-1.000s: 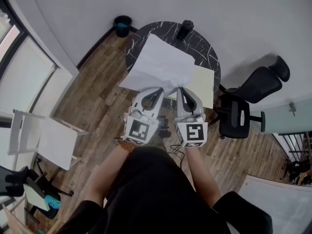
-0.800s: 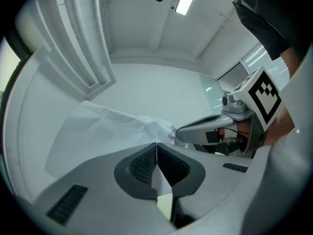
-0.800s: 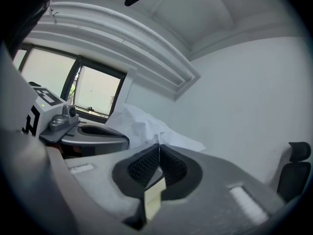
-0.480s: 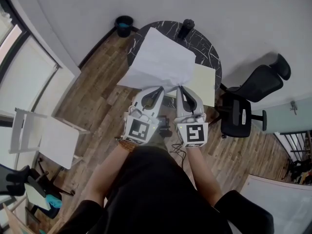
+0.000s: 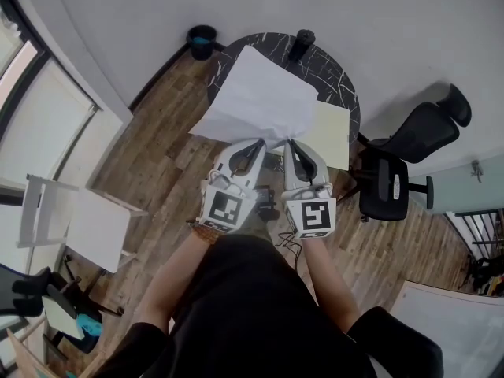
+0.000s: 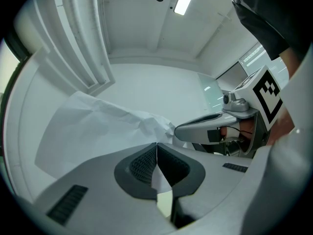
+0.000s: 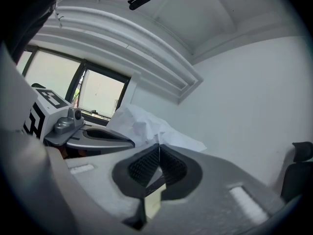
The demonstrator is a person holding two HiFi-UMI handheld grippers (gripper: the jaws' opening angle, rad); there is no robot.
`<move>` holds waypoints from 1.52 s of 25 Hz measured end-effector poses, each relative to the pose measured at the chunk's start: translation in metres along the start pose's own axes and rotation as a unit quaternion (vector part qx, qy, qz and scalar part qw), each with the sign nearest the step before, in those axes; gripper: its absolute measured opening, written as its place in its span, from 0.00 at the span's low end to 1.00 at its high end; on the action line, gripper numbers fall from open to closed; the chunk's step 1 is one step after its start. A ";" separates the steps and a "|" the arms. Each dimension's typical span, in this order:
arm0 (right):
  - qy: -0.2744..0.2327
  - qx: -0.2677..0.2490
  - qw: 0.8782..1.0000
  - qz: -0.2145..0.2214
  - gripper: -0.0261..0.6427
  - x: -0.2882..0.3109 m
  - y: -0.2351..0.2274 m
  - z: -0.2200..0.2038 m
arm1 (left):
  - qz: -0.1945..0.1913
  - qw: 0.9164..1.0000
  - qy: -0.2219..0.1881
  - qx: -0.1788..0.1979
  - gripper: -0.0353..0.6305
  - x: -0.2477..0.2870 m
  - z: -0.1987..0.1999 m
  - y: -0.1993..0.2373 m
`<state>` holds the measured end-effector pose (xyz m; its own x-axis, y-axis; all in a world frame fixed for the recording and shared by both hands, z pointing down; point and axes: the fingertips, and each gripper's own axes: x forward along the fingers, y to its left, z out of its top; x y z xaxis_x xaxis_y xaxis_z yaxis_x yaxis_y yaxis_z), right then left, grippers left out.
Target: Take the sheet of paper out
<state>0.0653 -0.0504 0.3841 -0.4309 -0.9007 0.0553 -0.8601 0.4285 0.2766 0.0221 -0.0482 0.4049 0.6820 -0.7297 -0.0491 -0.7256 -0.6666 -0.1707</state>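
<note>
A white sheet of paper (image 5: 258, 101) hangs in the air over the round dark marble table (image 5: 335, 69), crumpled along its near edge. My left gripper (image 5: 258, 145) is shut on that near edge, and my right gripper (image 5: 290, 144) is shut on it just beside. In the left gripper view the paper (image 6: 98, 126) spreads beyond the closed jaws, with the other gripper at the right. In the right gripper view the paper (image 7: 142, 126) bunches up past the jaws. A pale yellow folder or sheet (image 5: 329, 135) lies on the table's right side, partly under the paper.
A black cylinder (image 5: 302, 44) stands at the table's far edge. A dark bin (image 5: 201, 41) sits by the wall. A black office chair (image 5: 409, 164) is at the right, white furniture (image 5: 79, 223) at the left, on a wooden floor.
The paper has shifted slightly up and to the right with both grippers; the grip on it is unchanged.
</note>
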 end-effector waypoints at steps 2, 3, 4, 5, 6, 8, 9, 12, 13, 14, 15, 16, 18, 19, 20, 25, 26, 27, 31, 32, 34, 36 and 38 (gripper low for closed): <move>0.000 0.000 1.000 0.000 0.04 0.000 0.001 -0.001 | 0.003 1.000 0.000 -0.011 0.06 0.000 0.000 0.000; 0.001 -0.001 1.000 0.000 0.04 0.000 0.001 -0.001 | 0.002 1.000 0.000 -0.008 0.06 0.000 0.000 0.001; 0.001 -0.002 1.000 0.001 0.04 0.000 0.001 -0.001 | -0.001 1.000 0.000 -0.002 0.06 0.000 -0.001 0.000; 0.001 -0.002 1.000 0.001 0.04 0.000 0.001 -0.001 | -0.002 1.000 0.000 0.002 0.06 0.000 -0.001 0.000; 0.001 -0.003 1.000 0.001 0.04 0.000 0.001 -0.001 | -0.002 1.000 0.000 0.004 0.06 0.001 -0.001 0.000; 0.001 -0.004 1.000 0.001 0.04 -0.001 0.001 -0.001 | -0.002 1.000 -0.001 0.006 0.06 0.001 -0.001 0.000; 0.002 -0.004 1.000 0.001 0.04 -0.001 0.001 -0.001 | -0.002 1.000 -0.001 0.006 0.06 0.000 0.000 0.001; 0.004 -0.005 1.000 0.000 0.04 -0.001 0.003 -0.001 | 0.003 1.000 -0.001 -0.008 0.06 0.000 0.000 0.001; 0.005 -0.006 1.000 0.000 0.04 -0.001 0.003 -0.002 | 0.004 1.000 -0.001 -0.012 0.06 0.000 0.000 0.001; 0.007 -0.006 1.000 -0.001 0.04 -0.001 0.002 -0.003 | 0.003 1.000 0.000 -0.007 0.06 0.000 0.000 0.001; 0.009 -0.007 1.000 -0.001 0.04 -0.002 0.002 -0.006 | 0.000 1.000 0.000 0.001 0.06 0.001 0.000 0.000; 0.011 -0.007 1.000 -0.001 0.04 -0.003 0.001 -0.008 | -0.001 1.000 0.000 0.006 0.06 0.001 0.000 0.000; 0.012 -0.008 1.000 -0.003 0.04 -0.003 0.000 -0.007 | -0.002 1.000 0.000 0.007 0.06 0.002 0.000 -0.001; 0.010 -0.008 1.000 -0.004 0.04 -0.003 0.000 -0.005 | -0.002 1.000 0.000 0.007 0.06 0.002 0.001 -0.002; 0.009 -0.008 1.000 -0.004 0.04 -0.003 0.000 -0.004 | -0.002 1.000 0.000 0.006 0.06 0.001 0.001 -0.002; 0.008 -0.008 1.000 -0.001 0.04 -0.004 0.000 -0.005 | -0.001 1.000 0.001 0.008 0.06 0.001 0.002 -0.003; 0.008 -0.008 1.000 -0.001 0.04 -0.005 0.000 -0.005 | -0.001 1.000 0.001 0.008 0.06 0.002 0.002 -0.003; 0.009 -0.008 1.000 -0.001 0.04 -0.005 -0.001 -0.006 | -0.001 1.000 0.002 0.008 0.06 0.002 0.001 -0.003; 0.017 -0.009 1.000 -0.005 0.04 -0.005 -0.003 -0.009 | 0.001 1.000 0.003 0.007 0.06 0.001 0.001 -0.004; 0.021 -0.008 1.000 -0.007 0.04 -0.005 -0.003 -0.011 | 0.002 1.000 0.003 0.008 0.06 0.001 0.001 -0.003; 0.018 -0.006 1.000 -0.006 0.04 -0.004 -0.003 -0.011 | 0.001 1.000 0.002 0.008 0.06 0.002 0.001 -0.003; 0.015 -0.007 1.000 -0.007 0.04 -0.003 -0.006 -0.011 | -0.001 1.000 0.001 0.010 0.06 0.005 0.001 -0.004; 0.017 -0.010 1.000 -0.009 0.04 -0.004 -0.008 -0.012 | -0.003 1.000 0.000 0.012 0.06 0.007 0.002 -0.005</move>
<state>0.0772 -0.0509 0.3929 -0.4050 -0.9105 0.0829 -0.8619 0.4105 0.2978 0.0308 -0.0498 0.4036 0.6868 -0.7253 -0.0474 -0.7186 -0.6678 -0.1942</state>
